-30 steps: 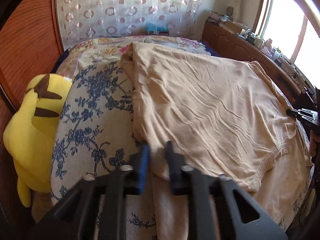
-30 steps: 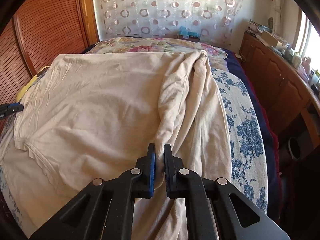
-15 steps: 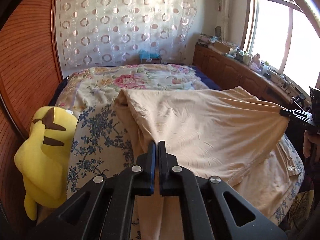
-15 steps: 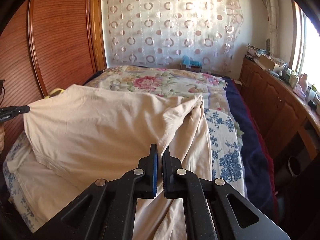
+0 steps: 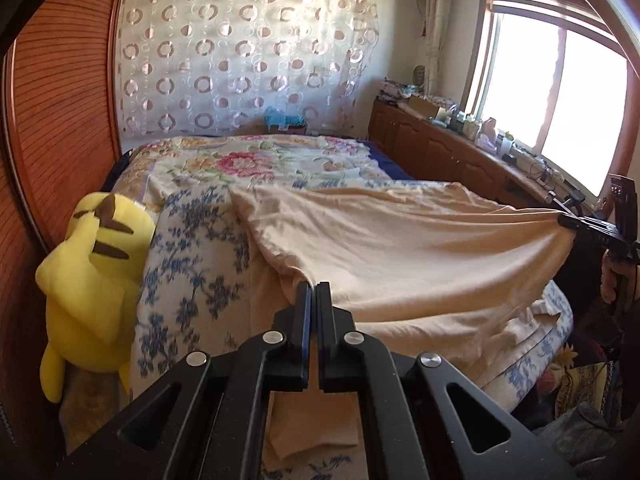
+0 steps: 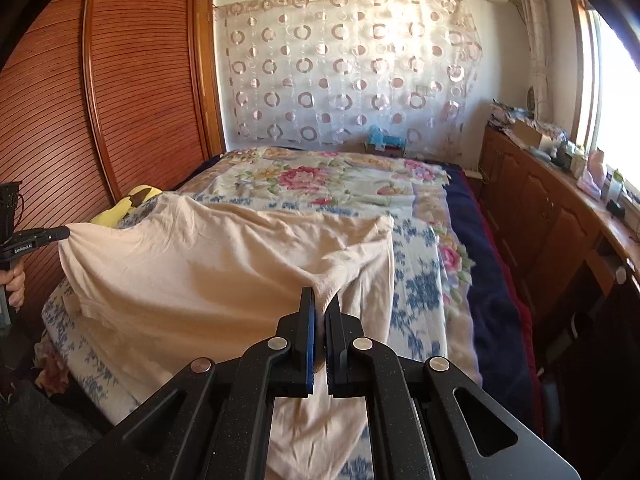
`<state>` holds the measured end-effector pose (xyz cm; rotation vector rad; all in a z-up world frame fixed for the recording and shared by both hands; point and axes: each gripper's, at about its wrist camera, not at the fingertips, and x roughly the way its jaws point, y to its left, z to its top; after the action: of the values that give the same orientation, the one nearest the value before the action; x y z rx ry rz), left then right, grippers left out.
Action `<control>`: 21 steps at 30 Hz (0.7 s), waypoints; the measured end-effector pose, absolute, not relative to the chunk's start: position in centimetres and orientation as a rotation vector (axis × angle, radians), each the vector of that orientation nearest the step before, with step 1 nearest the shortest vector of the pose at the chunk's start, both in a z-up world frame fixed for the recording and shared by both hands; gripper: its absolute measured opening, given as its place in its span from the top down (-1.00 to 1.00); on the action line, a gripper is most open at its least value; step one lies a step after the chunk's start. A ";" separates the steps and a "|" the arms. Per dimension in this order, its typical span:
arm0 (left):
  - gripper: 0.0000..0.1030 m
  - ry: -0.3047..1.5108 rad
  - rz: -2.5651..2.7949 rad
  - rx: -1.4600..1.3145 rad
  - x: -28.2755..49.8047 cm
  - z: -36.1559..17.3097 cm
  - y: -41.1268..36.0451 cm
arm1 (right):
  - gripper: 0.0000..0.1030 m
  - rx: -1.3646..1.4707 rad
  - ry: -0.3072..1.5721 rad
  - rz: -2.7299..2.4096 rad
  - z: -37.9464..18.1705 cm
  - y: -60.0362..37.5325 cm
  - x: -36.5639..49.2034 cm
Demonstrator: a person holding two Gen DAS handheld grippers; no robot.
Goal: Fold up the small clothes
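A beige garment (image 5: 400,248) hangs stretched above the bed (image 5: 192,264), one edge pinched in the closed left tool (image 5: 314,292), the opposite edge clamped in the closed right tool (image 6: 323,304), its far side still trailing on the floral bedspread. The far half of the bed lies open, a yellow plush toy (image 5: 92,280) sits at the left edge, and a wooden cabinet (image 6: 540,216) runs along the right. A second earlier the garment lay flat; both tools have since lifted it.

— What can't you make out?
— The clutter on the sideboard (image 5: 472,148) at two o'clock is too small to name.
— Anything cut off?
— The beige garment (image 6: 224,280) runs under the gripper bodies at six o'clock.
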<state>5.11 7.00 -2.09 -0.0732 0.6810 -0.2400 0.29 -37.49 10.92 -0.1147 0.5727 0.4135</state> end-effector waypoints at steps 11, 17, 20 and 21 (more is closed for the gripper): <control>0.93 0.841 -0.199 -0.065 5.1 -8.7 6.9 | 0.93 -0.078 0.760 0.360 2.4 -37.8 2.0; 0.85 0.824 -0.191 -0.068 4.4 -8.2 6.9 | 0.82 -0.105 0.725 0.347 3.4 -37.1 1.0; 0.26 0.800 -0.185 -0.058 4.1 -7.8 6.8 | 0.58 -0.127 0.675 0.332 4.6 -36.8 -0.4; 0.21 0.793 -0.188 -0.059 4.1 -7.6 6.7 | 0.47 -0.130 0.661 0.331 4.9 -36.6 -0.6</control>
<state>4.07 6.72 -7.65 -0.0594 0.7933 -0.1878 -0.58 -36.55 4.88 -0.1303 0.6611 0.3308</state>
